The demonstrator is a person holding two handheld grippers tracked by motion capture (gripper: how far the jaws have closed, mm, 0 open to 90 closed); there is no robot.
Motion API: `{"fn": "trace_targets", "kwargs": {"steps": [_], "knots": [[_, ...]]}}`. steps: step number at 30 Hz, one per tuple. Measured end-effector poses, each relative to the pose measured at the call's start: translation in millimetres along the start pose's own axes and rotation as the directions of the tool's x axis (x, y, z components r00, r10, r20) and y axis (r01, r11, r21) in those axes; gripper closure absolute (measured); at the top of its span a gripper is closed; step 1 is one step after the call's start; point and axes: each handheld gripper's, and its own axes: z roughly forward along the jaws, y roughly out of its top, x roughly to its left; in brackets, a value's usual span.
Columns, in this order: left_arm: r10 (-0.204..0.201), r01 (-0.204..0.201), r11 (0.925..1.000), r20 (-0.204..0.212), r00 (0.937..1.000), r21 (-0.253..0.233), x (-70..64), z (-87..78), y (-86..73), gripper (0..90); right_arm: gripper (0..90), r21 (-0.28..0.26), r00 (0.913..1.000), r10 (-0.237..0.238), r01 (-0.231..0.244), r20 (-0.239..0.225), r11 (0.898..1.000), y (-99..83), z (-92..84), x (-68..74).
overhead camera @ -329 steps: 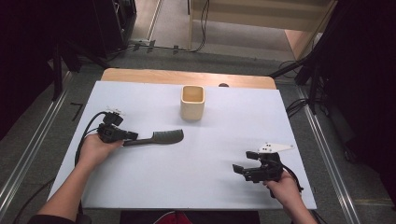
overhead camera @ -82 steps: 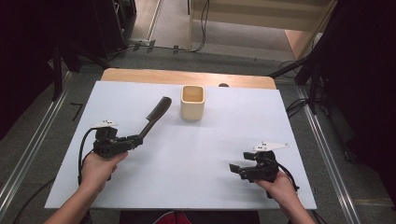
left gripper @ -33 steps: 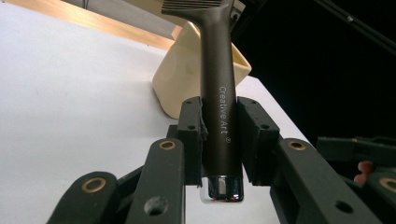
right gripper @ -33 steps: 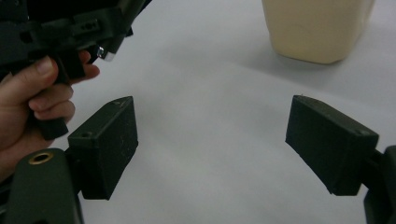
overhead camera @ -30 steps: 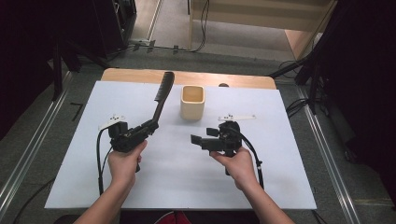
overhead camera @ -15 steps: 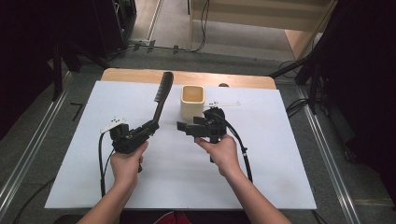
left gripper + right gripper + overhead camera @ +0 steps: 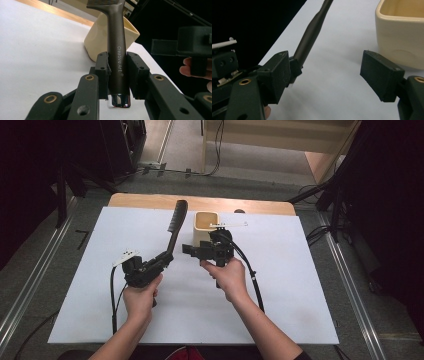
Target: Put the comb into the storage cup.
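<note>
surface: white table [image 7: 300, 285] | room: dark, grey floor [image 7: 45, 255] | left claw [image 7: 117, 72] clamps comb [image 7: 116, 37] | right claw [image 7: 324, 75] wide, closing

Lab: cables [image 7: 220, 140], rails [image 7: 30, 285], rig stands [image 7: 345, 185]

left tool [image 7: 161, 261]: clamps comb [image 7: 177, 224] | right tool [image 7: 192, 251]: beside cup [image 7: 206, 226], parted

1 comb [image 7: 176, 227], 1 cup [image 7: 206, 226]
</note>
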Motion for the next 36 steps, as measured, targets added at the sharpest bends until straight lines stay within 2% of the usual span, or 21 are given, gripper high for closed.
{"fn": "trace_targets", "kwargs": {"steps": [4,13,15,17,19,27,30,36], "knots": [[-0.002,0.002,1.0000,-0.001,1.0000,-0.005,0.0,0.7,-2.3,73.6,23.1,-0.005,0.9997,0.025,-0.025,-0.004,1.000,4.8,7.2,2.8],[-0.001,0.001,0.9998,-0.012,0.9999,-0.019,-1.1,1.0,-3.9,73.6,23.8,-0.015,0.9993,0.034,-0.034,0.013,0.999,12.7,17.2,10.5],[-0.007,0.007,0.9997,-0.012,0.9999,-0.024,-0.9,1.6,-4.2,73.6,23.8,-0.019,0.9993,0.025,-0.025,0.029,1.000,14.2,21.2,13.2],[-0.009,0.009,0.9997,-0.009,0.9999,-0.021,-0.1,2.7,-5.2,73.6,23.8,-0.017,0.9980,-0.009,0.010,0.062,1.000,15.8,27.6,18.8],[-0.008,0.008,0.9997,-0.013,0.9999,-0.021,0.0,3.1,-5.6,73.6,23.8,-0.013,0.9981,-0.005,0.006,0.061,1.000,16.7,29.6,20.0],[-0.035,0.035,0.9979,-0.002,0.9994,-0.055,1.5,1.8,-6.7,73.6,26.5,-0.022,0.9972,0.022,-0.020,0.072,1.000,20.7,43.3,29.1],[-0.051,0.051,0.9963,0.003,0.9987,-0.069,2.3,2.1,-7.8,73.6,27.7,-0.019,0.9972,0.044,-0.043,0.061,0.999,23.0,49.1,31.9],[-0.070,0.071,0.9933,0.013,0.9975,-0.091,2.8,2.0,-7.6,73.6,31.1,-0.022,0.9958,0.049,-0.048,0.077,0.999,27.1,59.2,39.6]]}}
